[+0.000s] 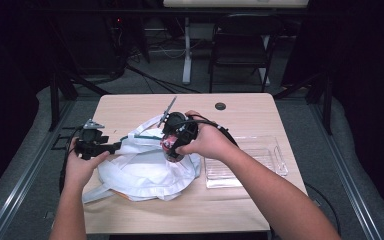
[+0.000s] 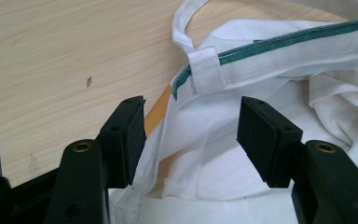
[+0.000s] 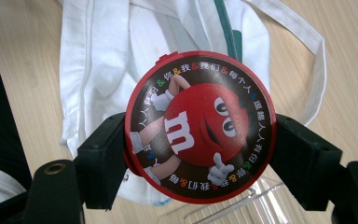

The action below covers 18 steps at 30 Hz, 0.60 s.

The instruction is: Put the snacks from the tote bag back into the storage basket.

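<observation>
A white cloth tote bag [image 1: 140, 172] with green trim lies crumpled in the middle of the wooden table [image 1: 130, 107]. My right gripper [image 1: 175, 142] hangs just above the bag, shut on a round red candy tin [image 3: 200, 126] whose lid shows a red cartoon character with a white "m". In the high view the tin [image 1: 171, 148] sits under the right hand. At the bag's left edge my left gripper [image 2: 191, 121] stands open. The bag's rim [image 2: 270, 60] and a handle loop lie between and beyond its jaws, and the left pad [image 2: 133, 135] touches the fabric.
A clear plastic tray [image 1: 260, 160] sits on the table right of the bag; its corner [image 3: 223, 212] shows under the tin. A cable hole [image 1: 220, 106] is near the far edge. A chair [image 1: 242, 45] and desk legs stand beyond the table.
</observation>
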### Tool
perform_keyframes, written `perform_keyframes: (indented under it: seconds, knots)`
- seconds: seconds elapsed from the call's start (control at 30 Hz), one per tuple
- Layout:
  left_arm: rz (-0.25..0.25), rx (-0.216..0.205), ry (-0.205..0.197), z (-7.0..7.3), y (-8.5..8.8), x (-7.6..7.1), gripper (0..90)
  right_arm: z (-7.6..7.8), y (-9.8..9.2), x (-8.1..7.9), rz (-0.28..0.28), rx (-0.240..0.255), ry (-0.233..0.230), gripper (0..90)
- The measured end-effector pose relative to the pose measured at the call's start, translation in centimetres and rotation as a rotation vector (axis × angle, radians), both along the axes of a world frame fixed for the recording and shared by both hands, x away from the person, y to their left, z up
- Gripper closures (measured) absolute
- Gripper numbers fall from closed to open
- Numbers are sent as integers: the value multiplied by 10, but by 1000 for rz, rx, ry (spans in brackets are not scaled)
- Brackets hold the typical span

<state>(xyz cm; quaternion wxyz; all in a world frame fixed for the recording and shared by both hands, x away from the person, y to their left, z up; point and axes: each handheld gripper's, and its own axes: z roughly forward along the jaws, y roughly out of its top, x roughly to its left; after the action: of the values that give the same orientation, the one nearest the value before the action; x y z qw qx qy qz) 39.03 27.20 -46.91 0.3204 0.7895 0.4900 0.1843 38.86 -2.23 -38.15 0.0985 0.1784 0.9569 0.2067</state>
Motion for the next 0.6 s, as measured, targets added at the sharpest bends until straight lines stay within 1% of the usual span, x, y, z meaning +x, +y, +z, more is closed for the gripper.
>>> perform_keyframes:
  seconds: [0.07,0.1,0.13,0.3,0.47,0.6]
  knots:
    - [-2,2,11,0,1,0,418,0,-6,0,-7,9,1,251]
    - [-2,2,11,0,1,0,418,1,-11,1,-13,14,5,251]
    - [-1,2,13,0,0,0,418,2,-12,1,-15,16,6,251]
    - [5,-3,14,0,1,0,419,3,-27,2,-32,9,3,251]
    - [3,2,14,0,1,0,419,2,-44,5,-55,9,4,251]
    - [3,3,15,0,1,0,418,2,-56,5,-67,-1,3,251]
